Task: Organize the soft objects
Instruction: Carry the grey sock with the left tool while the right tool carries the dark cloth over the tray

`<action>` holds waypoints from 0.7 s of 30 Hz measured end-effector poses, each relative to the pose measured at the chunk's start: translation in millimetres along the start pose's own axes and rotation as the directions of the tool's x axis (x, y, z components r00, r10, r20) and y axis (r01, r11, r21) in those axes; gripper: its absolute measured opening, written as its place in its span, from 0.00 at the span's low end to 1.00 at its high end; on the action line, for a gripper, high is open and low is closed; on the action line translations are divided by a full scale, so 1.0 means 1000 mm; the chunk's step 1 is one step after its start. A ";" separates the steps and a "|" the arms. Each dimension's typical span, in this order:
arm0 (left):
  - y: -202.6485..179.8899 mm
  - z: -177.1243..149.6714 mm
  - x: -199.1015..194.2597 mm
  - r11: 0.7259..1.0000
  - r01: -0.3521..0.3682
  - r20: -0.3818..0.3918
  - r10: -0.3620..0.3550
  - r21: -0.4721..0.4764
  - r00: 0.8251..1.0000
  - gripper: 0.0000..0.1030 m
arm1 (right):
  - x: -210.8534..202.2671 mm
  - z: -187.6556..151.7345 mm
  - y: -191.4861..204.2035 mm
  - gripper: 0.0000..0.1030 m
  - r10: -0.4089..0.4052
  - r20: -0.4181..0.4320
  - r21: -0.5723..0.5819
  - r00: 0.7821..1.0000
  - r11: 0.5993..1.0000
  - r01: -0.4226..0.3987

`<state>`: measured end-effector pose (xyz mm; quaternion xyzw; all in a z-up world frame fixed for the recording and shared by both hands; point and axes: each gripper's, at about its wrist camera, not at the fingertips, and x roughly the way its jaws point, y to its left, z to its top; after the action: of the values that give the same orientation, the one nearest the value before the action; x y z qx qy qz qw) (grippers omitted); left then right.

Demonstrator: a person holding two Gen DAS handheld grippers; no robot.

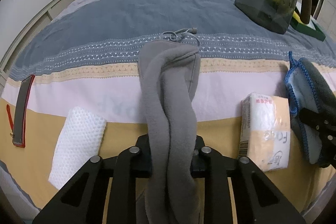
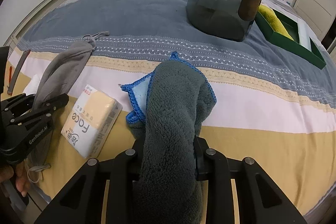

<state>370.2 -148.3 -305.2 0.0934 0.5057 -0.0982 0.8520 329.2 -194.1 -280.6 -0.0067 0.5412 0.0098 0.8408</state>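
A grey fleece drawstring pouch (image 1: 170, 81) runs up the middle of the left wrist view, and my left gripper (image 1: 172, 140) is shut on its near end. In the right wrist view that gripper (image 2: 42, 106) shows at the left edge, gripping the pouch (image 2: 63, 68). A fluffy dark grey towel with blue stitched edging (image 2: 174, 93) is pinched in my right gripper (image 2: 169, 143), its far end resting on the striped bedspread (image 2: 252, 98). The towel (image 1: 315, 81) and right gripper (image 1: 315, 123) also show at the right edge of the left wrist view.
A pack of face tissues (image 2: 92, 119) lies between the two grippers. A white mesh cloth (image 1: 77, 140) and a red-edged grey case (image 1: 21, 110) lie to the left. Farther back stand a dark bin (image 2: 220, 3) and a green tray (image 2: 294, 43) holding a yellow-green cloth.
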 end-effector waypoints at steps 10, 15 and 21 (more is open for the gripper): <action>0.023 0.013 -0.019 0.992 0.091 0.020 -0.090 -0.085 0.996 0.15 | -0.013 -0.005 -0.009 0.23 0.027 0.035 0.028 0.999 0.999 -0.028; 0.027 0.019 -0.035 0.994 0.072 0.051 -0.068 -0.086 0.996 0.15 | -0.029 -0.005 -0.013 0.23 0.036 0.067 0.039 0.997 0.998 -0.039; 0.019 0.025 -0.059 0.996 0.061 0.081 -0.056 -0.058 0.995 0.15 | -0.058 -0.007 -0.025 0.23 0.055 0.119 0.057 0.991 0.996 -0.063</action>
<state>368.1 -132.0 -240.5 0.0486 0.4768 -0.1115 0.8706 299.5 -219.9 -230.5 0.0356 0.4910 0.0185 0.8703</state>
